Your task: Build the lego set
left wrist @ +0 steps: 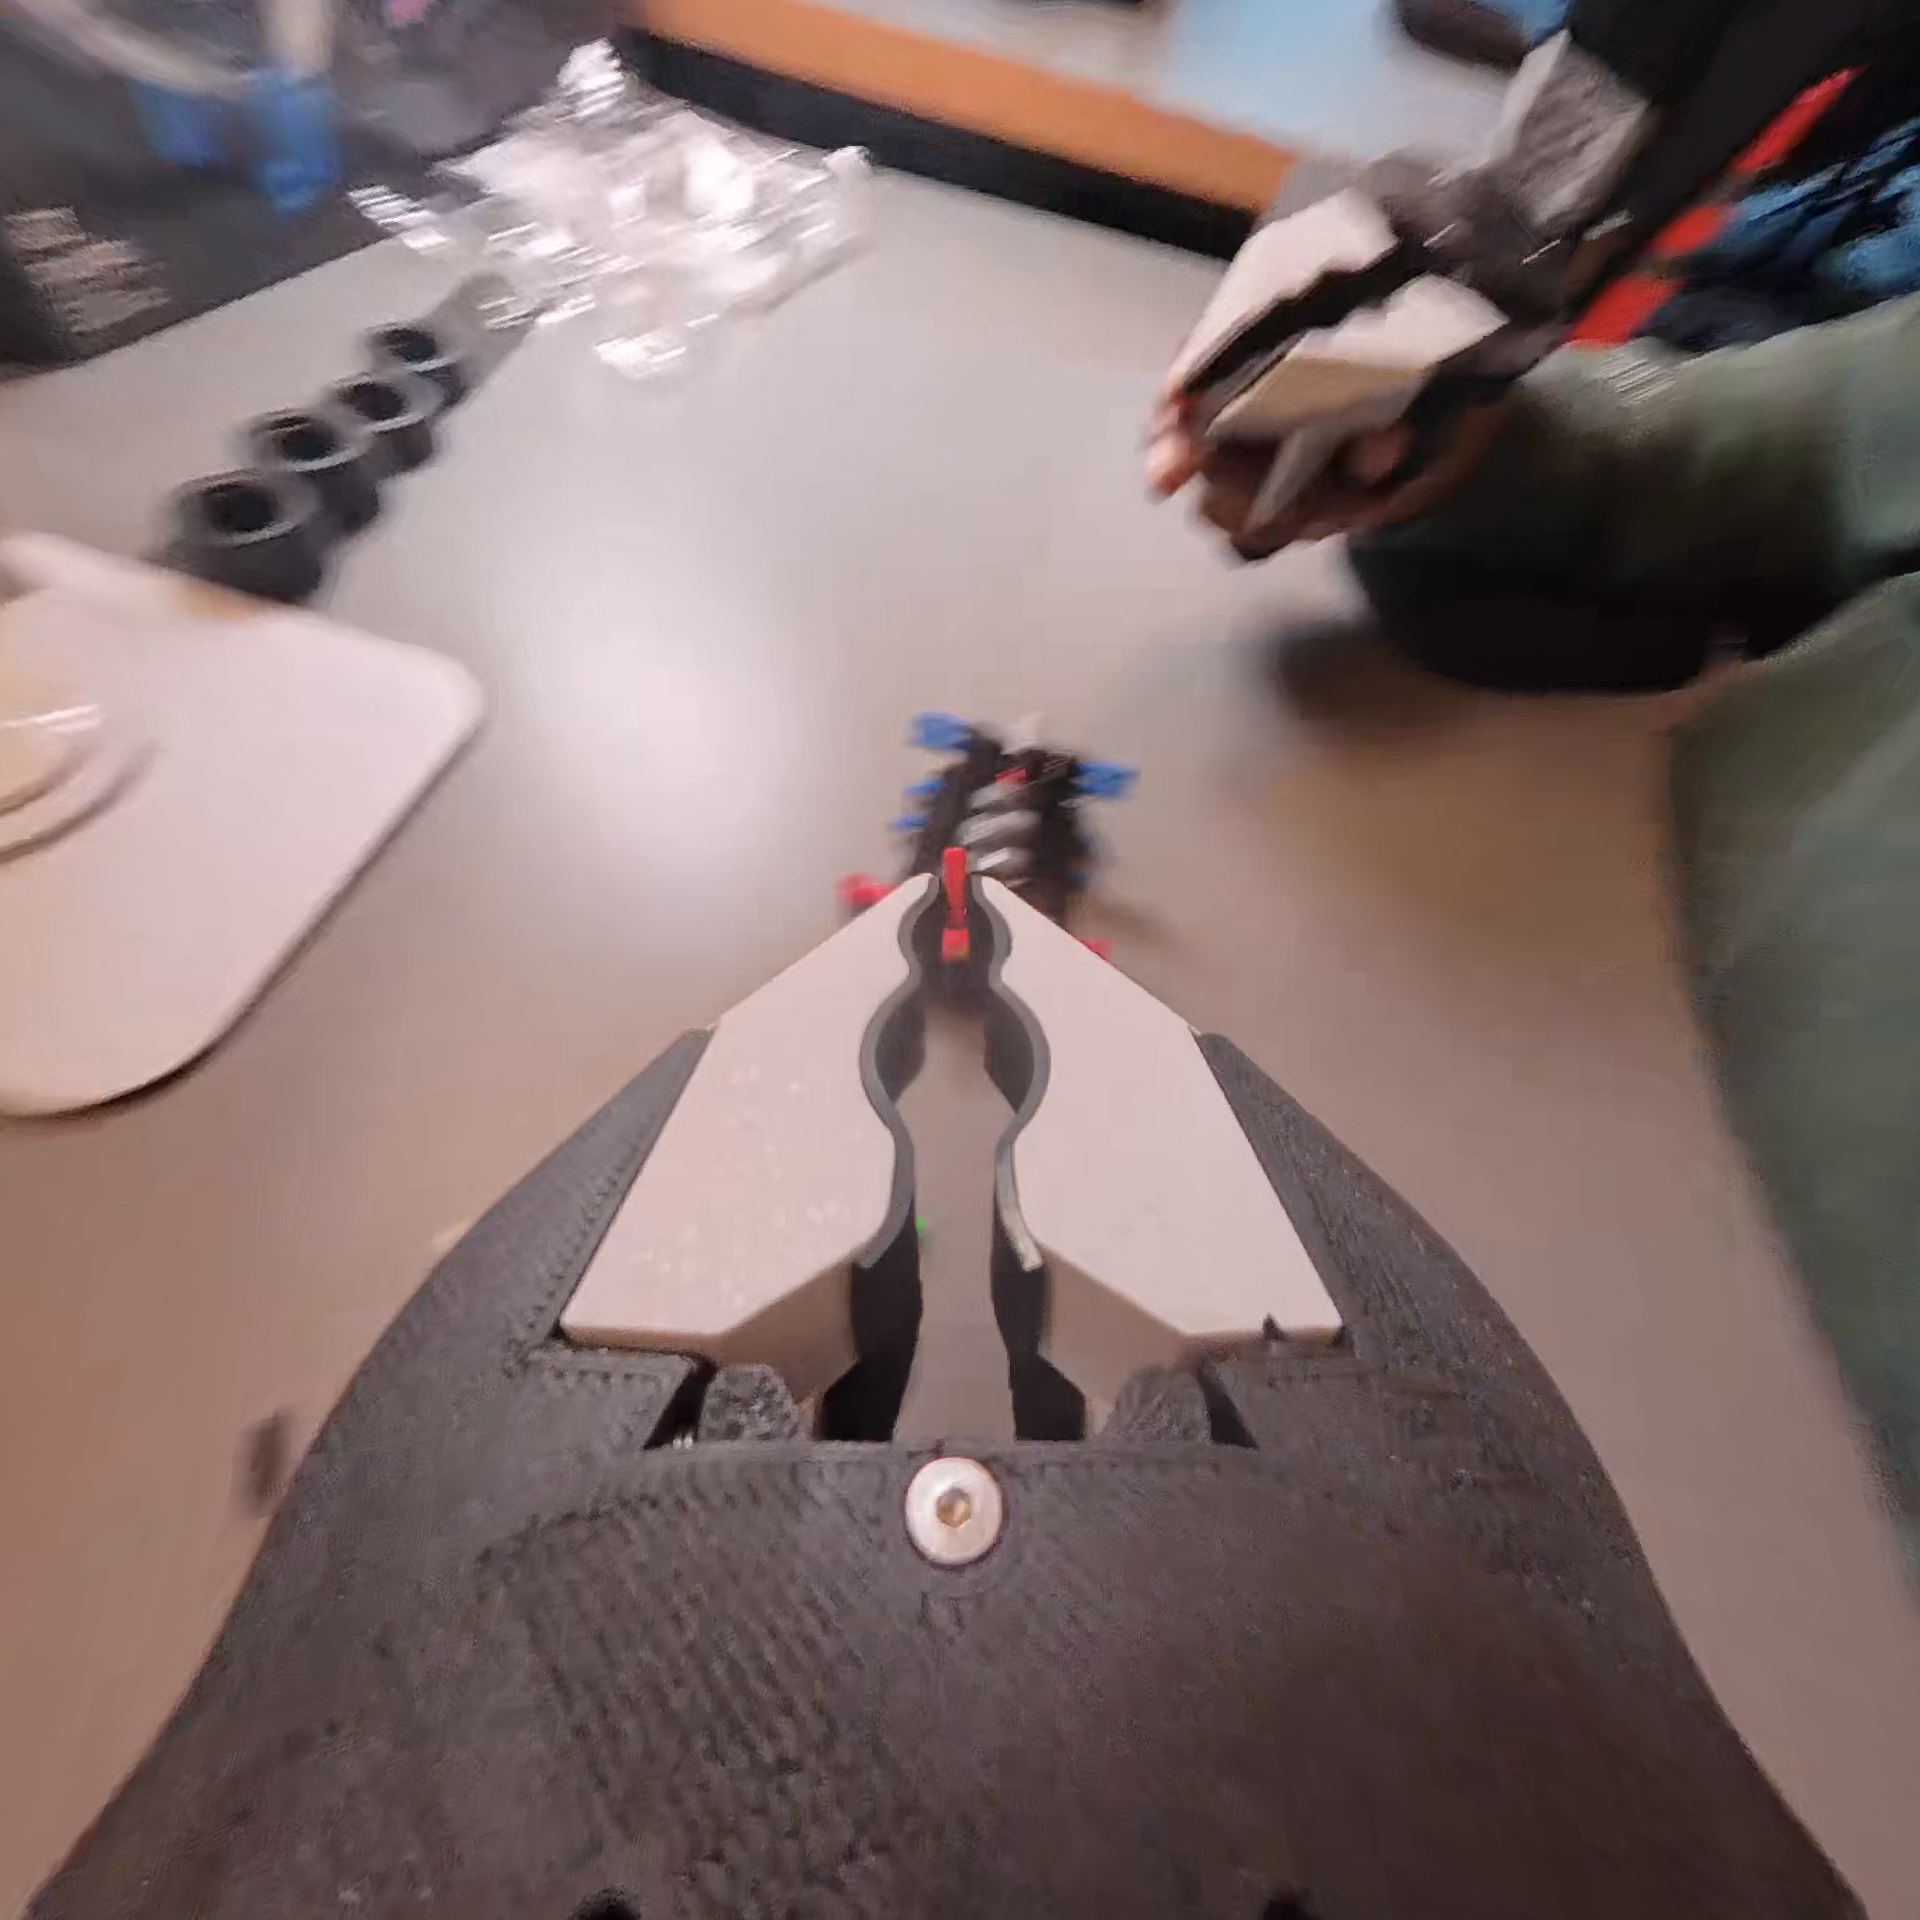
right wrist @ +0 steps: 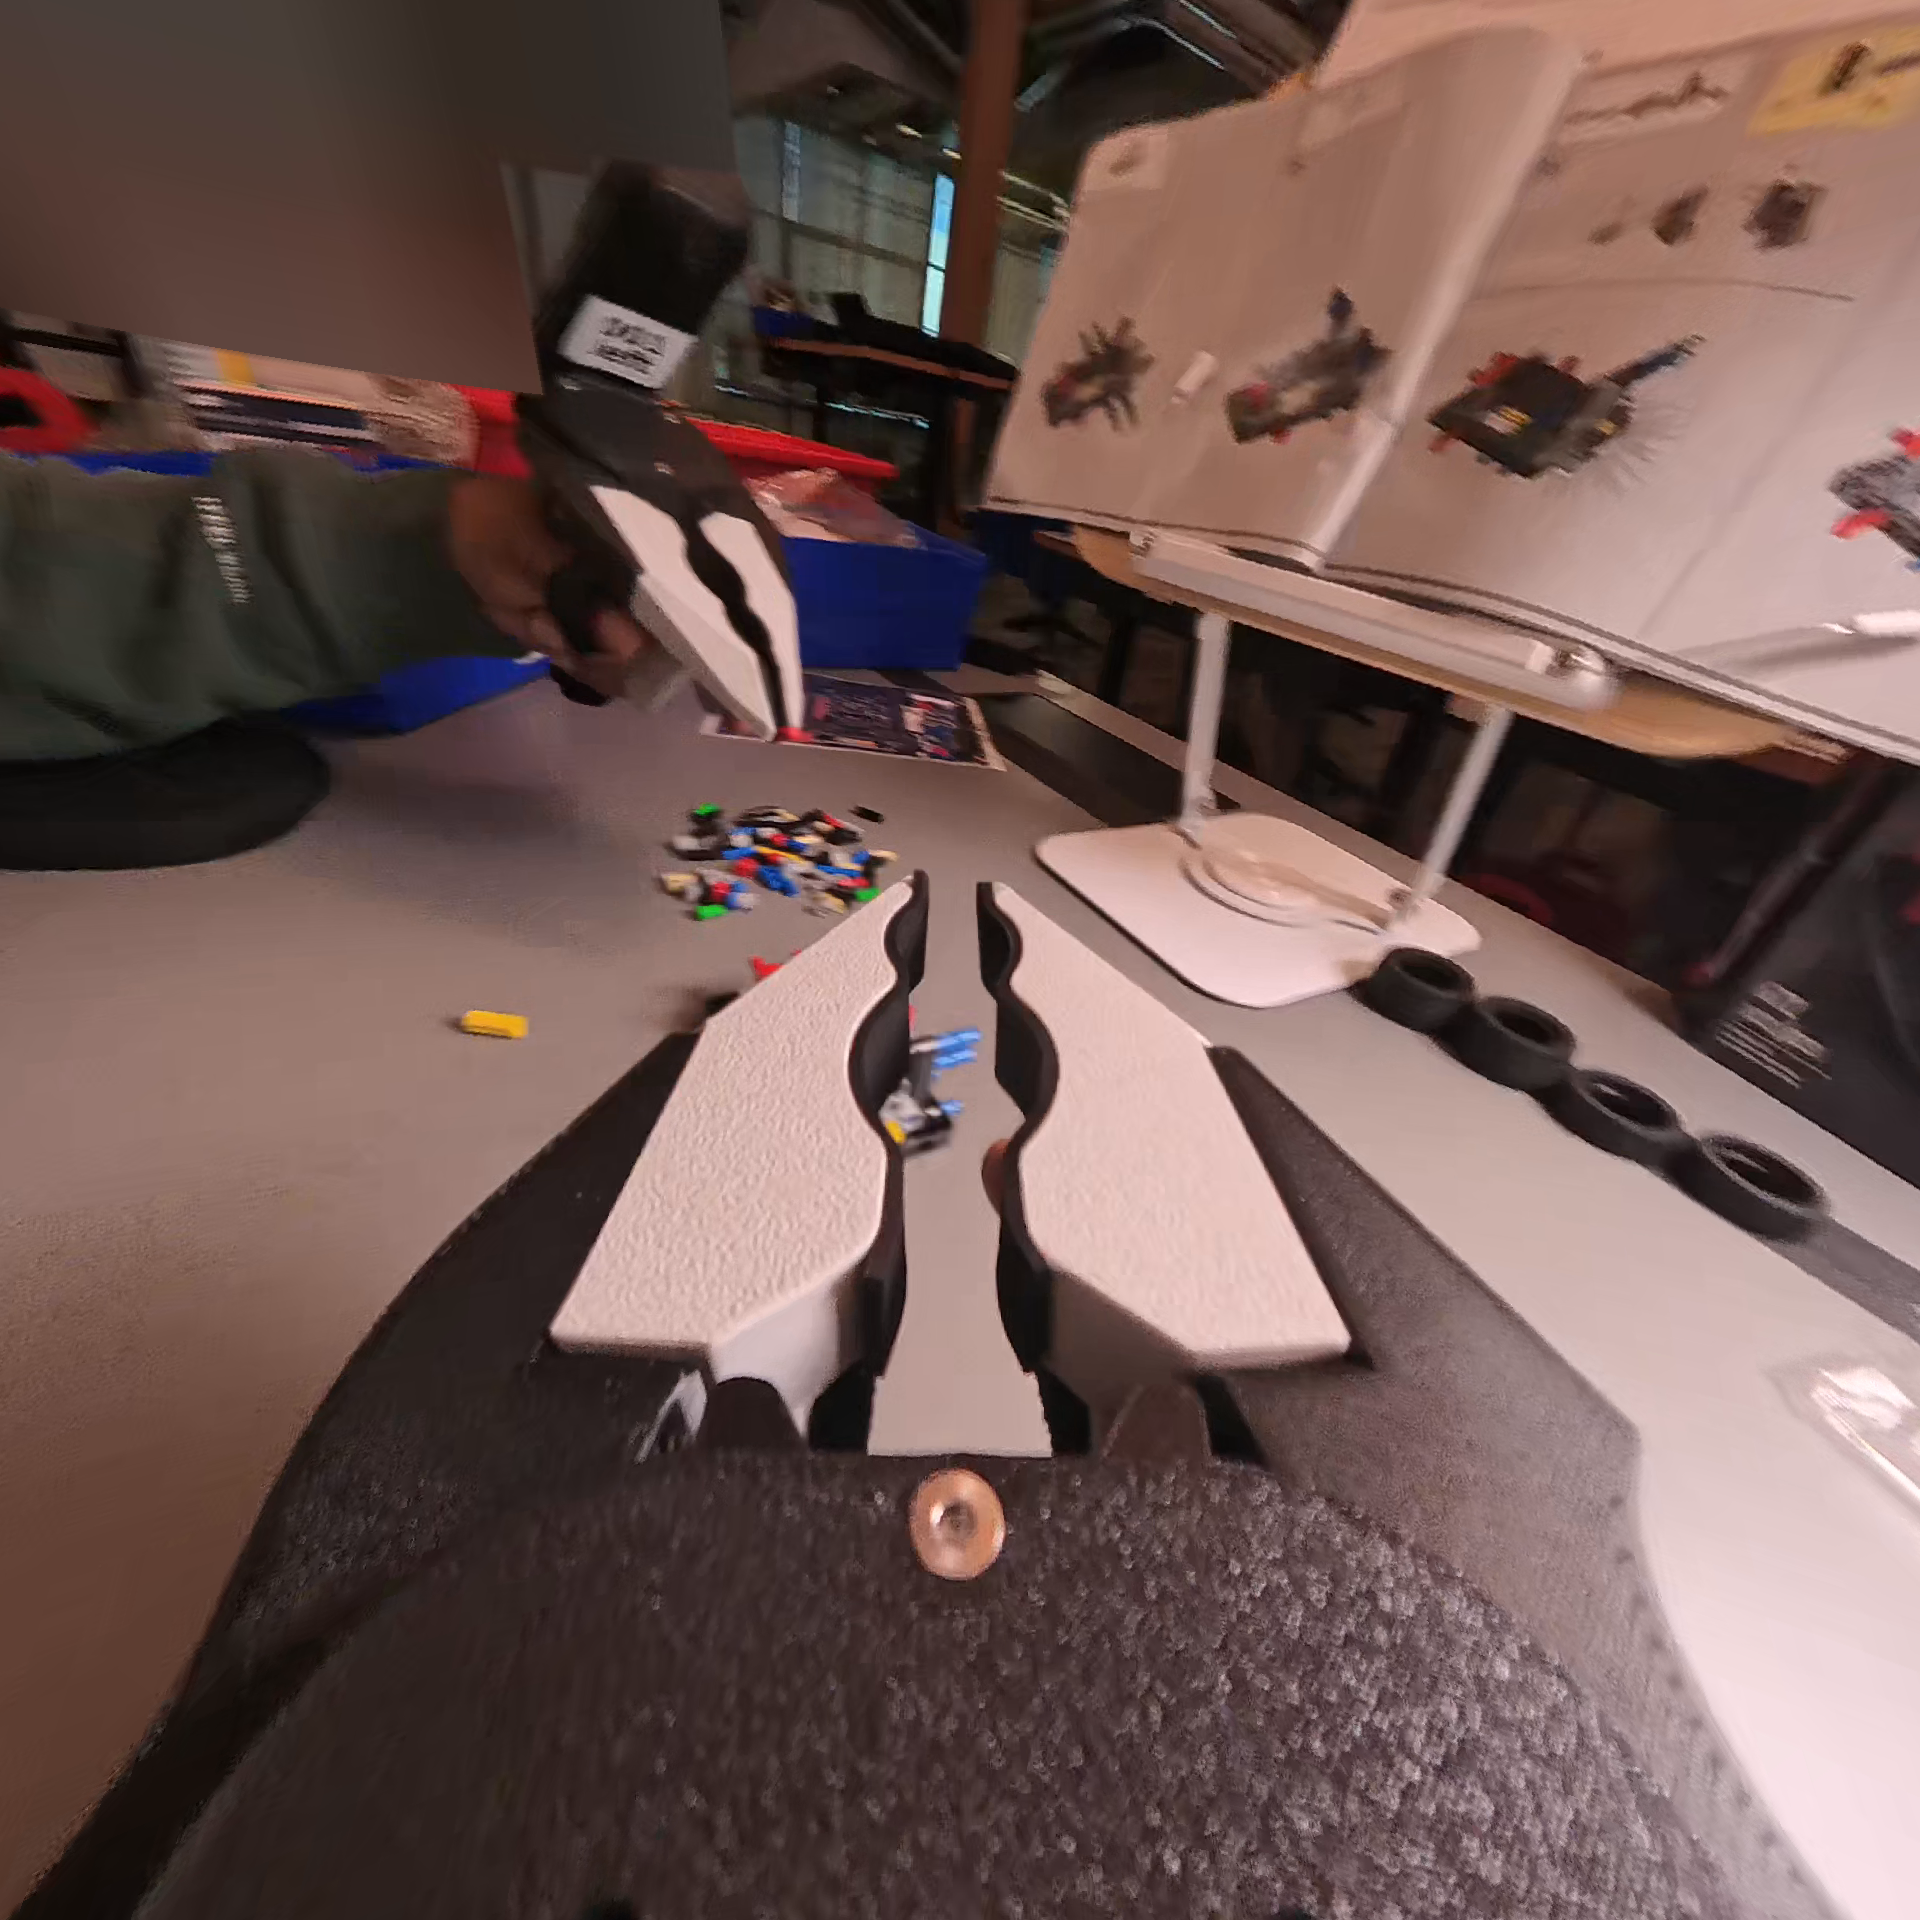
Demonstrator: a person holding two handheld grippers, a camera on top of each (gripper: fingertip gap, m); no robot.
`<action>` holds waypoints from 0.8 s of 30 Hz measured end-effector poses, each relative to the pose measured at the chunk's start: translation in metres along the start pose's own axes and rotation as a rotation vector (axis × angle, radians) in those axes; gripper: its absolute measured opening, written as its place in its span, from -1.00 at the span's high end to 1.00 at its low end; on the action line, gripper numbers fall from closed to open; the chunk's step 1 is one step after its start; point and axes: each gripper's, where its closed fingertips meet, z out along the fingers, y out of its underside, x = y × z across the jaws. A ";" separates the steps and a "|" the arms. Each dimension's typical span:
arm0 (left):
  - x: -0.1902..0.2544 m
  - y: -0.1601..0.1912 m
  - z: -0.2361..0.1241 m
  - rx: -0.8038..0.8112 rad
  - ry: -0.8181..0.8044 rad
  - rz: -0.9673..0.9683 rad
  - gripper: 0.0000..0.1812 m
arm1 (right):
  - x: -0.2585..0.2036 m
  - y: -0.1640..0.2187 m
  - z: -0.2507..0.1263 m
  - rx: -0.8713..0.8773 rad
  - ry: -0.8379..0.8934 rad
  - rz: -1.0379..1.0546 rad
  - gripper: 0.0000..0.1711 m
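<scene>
My left gripper is shut on a small red pin, held just above the table. Right beyond its tips lies the partly built black lego assembly with blue and red pins sticking out. My right gripper is open by a narrow gap and holds nothing. It hovers over the same assembly, which shows between its fingers. The right gripper also shows far right in the left wrist view. The left gripper shows in the right wrist view, tip down.
A pile of loose small pieces and a single yellow brick lie on the grey table. A white stand holds the open instruction booklet. Several black tyres sit in a row. Clear bags lie farther back. A blue bin stands behind. Spacing between my two grippers at the tips: around 15 cm.
</scene>
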 end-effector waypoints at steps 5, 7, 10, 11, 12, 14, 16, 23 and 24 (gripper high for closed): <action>0.080 -0.007 0.033 0.014 0.291 -0.112 0.97 | -0.074 -0.005 0.010 -0.001 -0.258 -0.151 0.81; 0.096 -0.003 0.041 -0.009 0.346 -0.130 0.97 | -0.093 0.001 0.012 -0.037 -0.308 -0.230 0.78; 0.108 0.004 0.047 -0.045 0.359 -0.127 0.97 | -0.111 0.008 0.013 -0.067 -0.351 -0.295 0.79; 0.111 0.005 0.048 -0.049 0.365 -0.130 0.97 | -0.115 0.009 0.014 -0.074 -0.357 -0.309 0.79; 0.114 0.006 0.048 -0.053 0.370 -0.134 0.97 | -0.118 0.010 0.014 -0.082 -0.363 -0.324 0.80; 0.119 0.008 0.050 -0.061 0.376 -0.126 0.97 | -0.122 0.013 0.015 -0.092 -0.370 -0.346 0.83; 0.122 0.011 0.051 -0.075 0.372 -0.112 0.97 | -0.126 0.015 0.015 -0.096 -0.384 -0.353 0.87; 0.128 0.014 0.053 -0.080 0.400 -0.121 0.98 | -0.133 0.017 0.012 -0.101 -0.426 -0.358 0.97; 0.128 0.014 0.053 -0.076 0.400 -0.125 0.98 | -0.132 0.017 0.012 -0.104 -0.426 -0.355 0.97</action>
